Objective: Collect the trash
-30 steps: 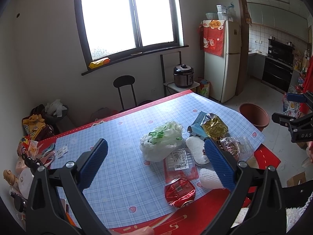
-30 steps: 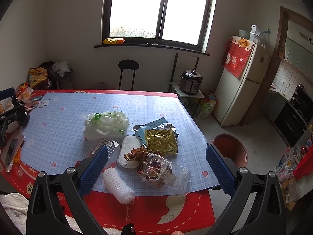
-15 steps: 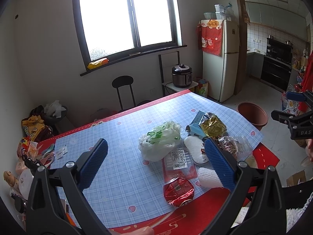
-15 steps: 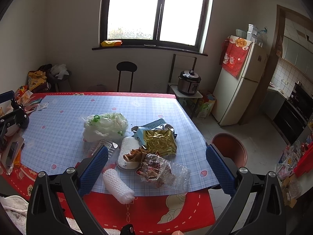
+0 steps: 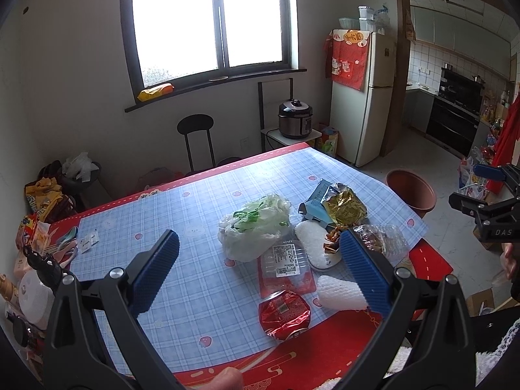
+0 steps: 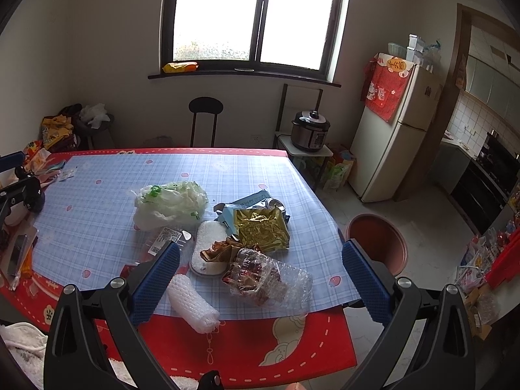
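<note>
Trash lies in a cluster on the blue checked tablecloth (image 5: 182,214): a white plastic bag (image 5: 255,224) (image 6: 170,203), a gold foil packet (image 5: 346,206) (image 6: 261,229), a white foam pad (image 5: 313,243) (image 6: 208,243), a clear labelled tray (image 5: 286,266), a crushed red cup (image 5: 284,313), a white foam net (image 5: 339,294) (image 6: 193,302) and bubble wrap around wrappers (image 6: 268,276). My left gripper (image 5: 258,237) hovers open above the near edge, facing the bag. My right gripper (image 6: 260,247) is open over the right end, empty, facing the bubble wrap.
A brown bucket (image 5: 411,191) (image 6: 377,242) stands on the floor past the table's right end. Snack packets and small items (image 5: 39,240) crowd the table's left end. A black stool (image 6: 204,113), a rice cooker (image 6: 310,131) and a fridge (image 6: 390,130) line the back wall.
Both grippers have drifted slightly back from the table and stay open. The trash has not moved.
</note>
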A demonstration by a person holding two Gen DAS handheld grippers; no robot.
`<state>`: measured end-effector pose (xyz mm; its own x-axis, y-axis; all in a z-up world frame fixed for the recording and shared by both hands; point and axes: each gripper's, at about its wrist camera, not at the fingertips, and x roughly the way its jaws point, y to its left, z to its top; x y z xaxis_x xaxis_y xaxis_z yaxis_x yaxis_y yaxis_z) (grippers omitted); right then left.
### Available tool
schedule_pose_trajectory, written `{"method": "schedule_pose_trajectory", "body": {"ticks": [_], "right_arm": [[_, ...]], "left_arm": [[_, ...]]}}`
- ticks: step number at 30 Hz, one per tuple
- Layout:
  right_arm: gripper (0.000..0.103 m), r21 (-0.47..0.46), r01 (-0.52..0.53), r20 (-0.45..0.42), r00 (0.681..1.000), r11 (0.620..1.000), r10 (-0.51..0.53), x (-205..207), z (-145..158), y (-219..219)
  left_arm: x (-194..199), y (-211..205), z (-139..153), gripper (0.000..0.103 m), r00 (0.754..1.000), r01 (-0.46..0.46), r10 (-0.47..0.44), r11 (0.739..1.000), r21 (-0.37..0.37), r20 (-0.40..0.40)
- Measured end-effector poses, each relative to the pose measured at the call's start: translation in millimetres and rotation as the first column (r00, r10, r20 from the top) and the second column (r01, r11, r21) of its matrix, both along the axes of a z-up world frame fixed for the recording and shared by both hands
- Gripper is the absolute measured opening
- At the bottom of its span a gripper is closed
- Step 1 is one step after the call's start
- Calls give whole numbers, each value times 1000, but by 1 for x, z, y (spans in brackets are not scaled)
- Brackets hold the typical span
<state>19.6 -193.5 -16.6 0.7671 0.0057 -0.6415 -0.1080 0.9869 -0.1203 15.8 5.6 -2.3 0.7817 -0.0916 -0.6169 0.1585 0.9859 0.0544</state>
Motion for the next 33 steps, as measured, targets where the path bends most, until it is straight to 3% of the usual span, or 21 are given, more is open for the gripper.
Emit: {"method": "schedule_pose_trajectory", "body": {"ticks": [6, 14, 16, 20, 28, 33], "right_arm": [[99, 34, -26, -33, 999, 999, 27, 10, -14, -5], [99, 124, -98, -75, 991, 987, 108, 26, -41, -33], [99, 148, -116, -91, 987, 982, 130, 29, -50, -42], [99, 165, -177, -129, 972, 970, 199, 38, -67, -57], [99, 145, -317, -252, 904, 937, 345, 54, -117, -57], [99, 209, -343, -298, 869, 916, 394, 63, -141, -45]], "left_arm": [[16, 18, -19, 98, 992, -79, 71, 994, -76, -104], [13, 18, -36, 98, 989, -131, 121, 982, -137, -82], [10, 12, -43, 98, 985, -166, 159, 980, -105, -74], [7, 5, -65, 98, 964, -246, 237, 967, -68, -119], [-22, -5, -128, 98, 892, -402, 348, 903, -154, -290], [-34, -6, -153, 97, 870, -423, 361, 896, -133, -336]]}}
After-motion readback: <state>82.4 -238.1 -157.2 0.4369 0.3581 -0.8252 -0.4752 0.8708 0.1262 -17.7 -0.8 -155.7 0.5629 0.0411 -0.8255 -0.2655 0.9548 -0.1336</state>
